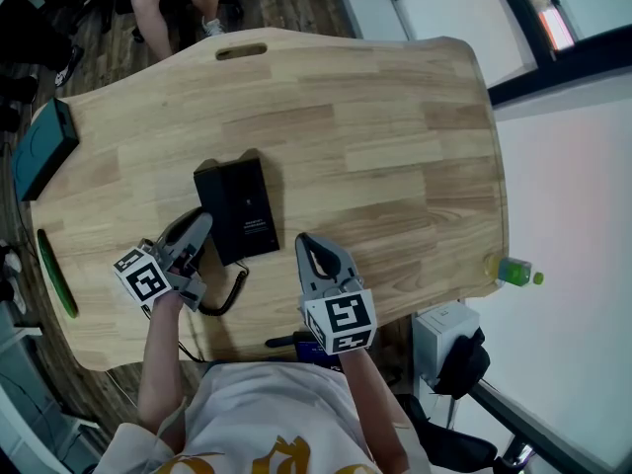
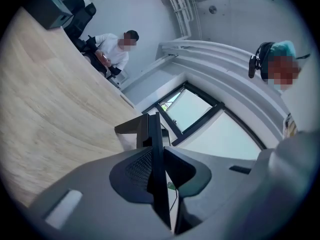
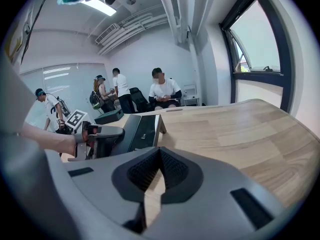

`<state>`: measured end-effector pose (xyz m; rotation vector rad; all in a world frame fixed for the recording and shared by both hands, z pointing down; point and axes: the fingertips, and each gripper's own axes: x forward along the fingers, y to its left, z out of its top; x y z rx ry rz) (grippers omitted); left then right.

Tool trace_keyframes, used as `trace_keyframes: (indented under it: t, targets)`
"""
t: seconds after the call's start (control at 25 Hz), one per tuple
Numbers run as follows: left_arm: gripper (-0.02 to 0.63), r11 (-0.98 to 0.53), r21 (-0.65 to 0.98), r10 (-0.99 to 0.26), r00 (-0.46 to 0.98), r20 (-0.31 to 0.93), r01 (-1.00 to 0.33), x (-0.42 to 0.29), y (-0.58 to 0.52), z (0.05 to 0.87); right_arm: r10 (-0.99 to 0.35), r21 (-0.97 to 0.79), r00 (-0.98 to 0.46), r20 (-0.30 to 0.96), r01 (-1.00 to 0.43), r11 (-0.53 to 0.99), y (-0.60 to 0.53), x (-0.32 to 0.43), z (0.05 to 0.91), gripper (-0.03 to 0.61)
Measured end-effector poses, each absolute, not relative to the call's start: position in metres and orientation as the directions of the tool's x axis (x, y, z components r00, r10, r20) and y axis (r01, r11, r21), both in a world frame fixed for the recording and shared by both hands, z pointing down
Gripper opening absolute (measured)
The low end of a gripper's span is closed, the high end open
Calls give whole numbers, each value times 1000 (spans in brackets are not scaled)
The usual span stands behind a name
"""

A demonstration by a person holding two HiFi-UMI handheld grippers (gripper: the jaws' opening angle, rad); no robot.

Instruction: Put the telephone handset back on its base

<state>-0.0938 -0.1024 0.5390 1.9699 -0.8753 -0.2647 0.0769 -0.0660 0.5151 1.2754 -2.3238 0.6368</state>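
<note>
The black telephone base [image 1: 240, 208] lies flat near the middle of the wooden table [image 1: 375, 146]. My left gripper [image 1: 196, 227] hangs at the base's left edge, shut on the black handset [image 2: 154, 134], which shows edge-on as a thin dark slab between the pads. The coiled cord [image 1: 229, 292] loops over the table behind that gripper. The right gripper view has the base [image 3: 140, 131] ahead, with the left gripper [image 3: 97, 134] beside it. My right gripper [image 1: 308, 245] is just right of the base, shut and holding nothing, its tips [image 3: 160, 154] meeting.
A dark teal box [image 1: 44, 146] sits at the table's left edge, a green strip [image 1: 54, 270] below it. A green bottle [image 1: 509, 270] lies on the floor past the right edge. A white box [image 1: 444, 334] stands by the near corner. People sit beyond the far end.
</note>
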Motion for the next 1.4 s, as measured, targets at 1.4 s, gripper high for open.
trace_keyframes:
  t: [1.4]
  targets:
    - [69, -265, 813, -692, 690, 213, -518, -100, -106, 552, -660, -199, -505, 556, -852, 485, -65, 71, 516, 3]
